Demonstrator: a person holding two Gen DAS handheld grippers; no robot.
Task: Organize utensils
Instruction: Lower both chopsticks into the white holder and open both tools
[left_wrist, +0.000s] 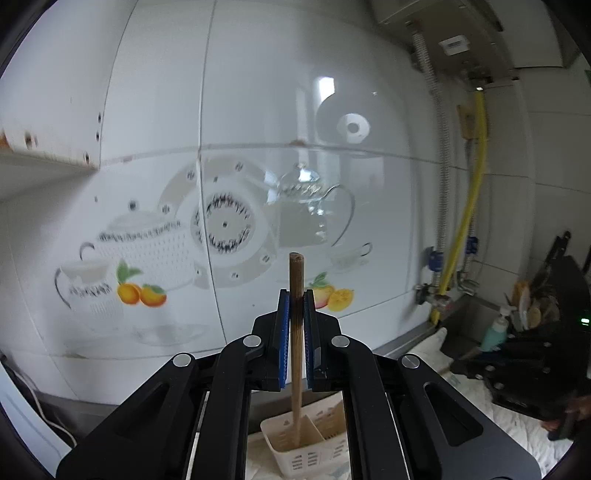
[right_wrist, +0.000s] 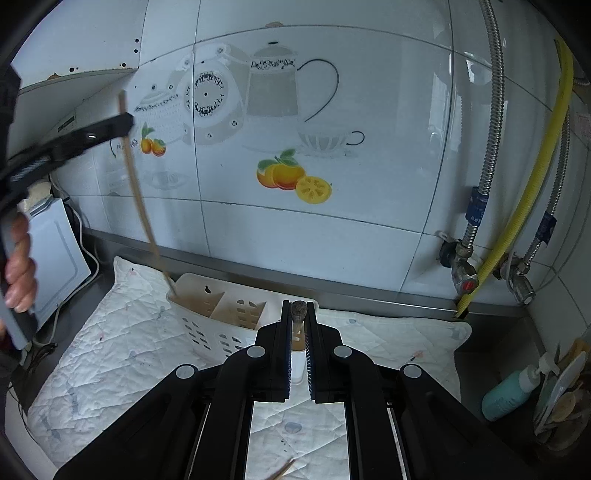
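Observation:
My left gripper (left_wrist: 296, 295) is shut on a long wooden chopstick (left_wrist: 295, 269) held nearly upright. Its lower end dips into the left compartment of a white slotted utensil holder (left_wrist: 295, 461) below. In the right wrist view the same left gripper (right_wrist: 127, 123) holds that chopstick (right_wrist: 142, 206) high at the left, slanting down into the holder (right_wrist: 207, 336). My right gripper (right_wrist: 298, 303) is shut on a second chopstick (right_wrist: 298, 312), seen end-on, just in front of the holder's right side. A loose chopstick (right_wrist: 284, 470) lies on the mat near the bottom edge.
The holder stands on a white quilted mat (right_wrist: 110, 350) over a steel counter, against a tiled wall. A white appliance (right_wrist: 59, 251) with a cable is at the left. Pipes, valves and a yellow hose (right_wrist: 524, 199) run at the right, beside a teal bottle (right_wrist: 506, 395).

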